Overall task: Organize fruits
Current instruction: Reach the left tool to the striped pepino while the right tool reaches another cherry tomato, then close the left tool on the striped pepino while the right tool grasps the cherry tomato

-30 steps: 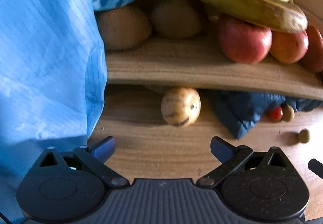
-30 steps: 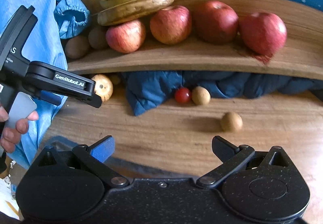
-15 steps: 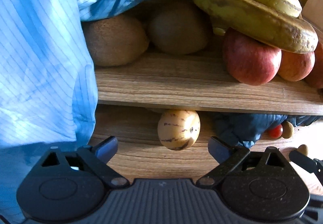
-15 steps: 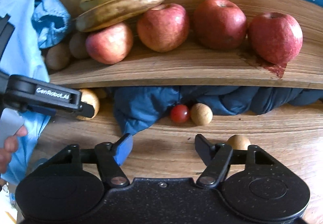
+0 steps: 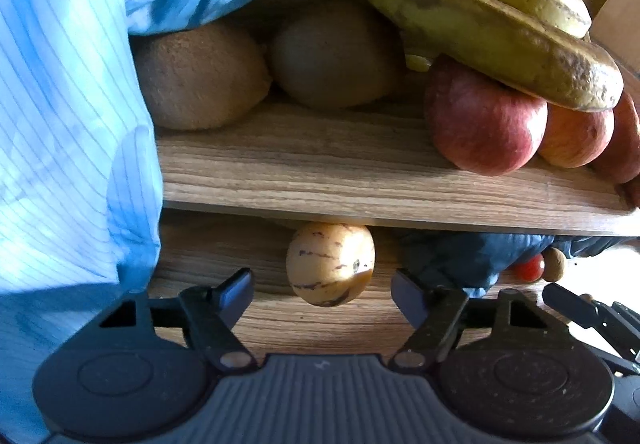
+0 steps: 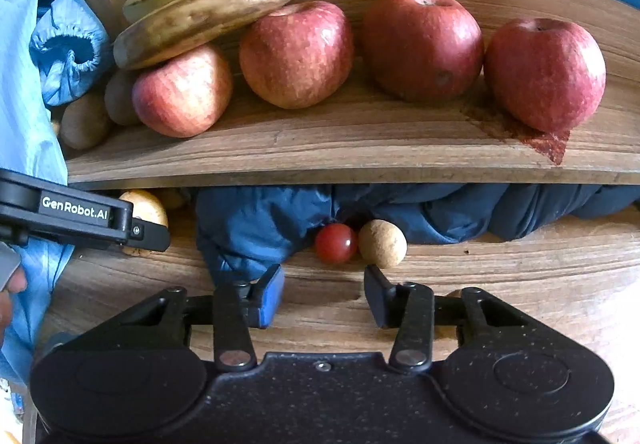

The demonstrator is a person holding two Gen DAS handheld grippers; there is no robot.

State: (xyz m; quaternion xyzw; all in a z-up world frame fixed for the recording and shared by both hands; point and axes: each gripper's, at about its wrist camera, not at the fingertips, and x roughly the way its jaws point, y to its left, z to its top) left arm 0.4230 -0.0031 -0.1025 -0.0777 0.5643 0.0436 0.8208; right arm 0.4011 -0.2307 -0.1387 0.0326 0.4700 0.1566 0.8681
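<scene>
Left claw: jaws apart, nothing between them; low over the tabletop, aimed at the striped yellow fruit.
Right claw: jaws apart but narrower, holding nothing; pointed at the cherry tomato and the round tan fruit.
Striped yellow fruit: pale yellow with dark purple streaks (a pepino melon, by the look), on the tabletop, its top tucked under the front edge of the shelf; just ahead of the left claw, not touched.
Cherry tomato: red, on the tabletop, touching or nearly touching the round tan fruit on its right; both against the dark blue cloth.
Dark blue cloth: bunched beneath the shelf, from centre to right.
Apples: four red ones in a row on the shelf.
Bananas: a spotted bunch resting on the leftmost apple.
Kiwis: two brown ones at the shelf's left end, side by side.
Light blue striped garment: hangs at far left, its elastic cuff above the kiwis.
Hand: only fingertips show, at the right-wrist view's left edge.
</scene>
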